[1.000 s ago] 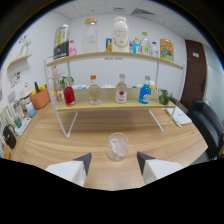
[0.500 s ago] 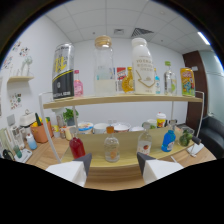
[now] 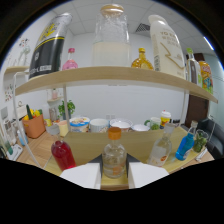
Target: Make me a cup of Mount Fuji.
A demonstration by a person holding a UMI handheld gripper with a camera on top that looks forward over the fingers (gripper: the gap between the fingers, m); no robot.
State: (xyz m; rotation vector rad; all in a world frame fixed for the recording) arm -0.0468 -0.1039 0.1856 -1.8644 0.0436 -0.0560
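Claw [image 3: 114, 175], white fingers spread, flanks a clear orange-capped bottle [image 3: 114, 156] at lower centre of the frame, gaps either side. Round red flask [image 3: 63, 154] left; glass jar [image 3: 111, 37] on wooden shelf [image 3: 100, 76] above.

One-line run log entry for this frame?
stage: approach | target: orange-capped clear bottle on lower shelf | fingers: open, bottle between them, gaps both sides | neighbours: red bottle, blue bottle | grasp: not yet
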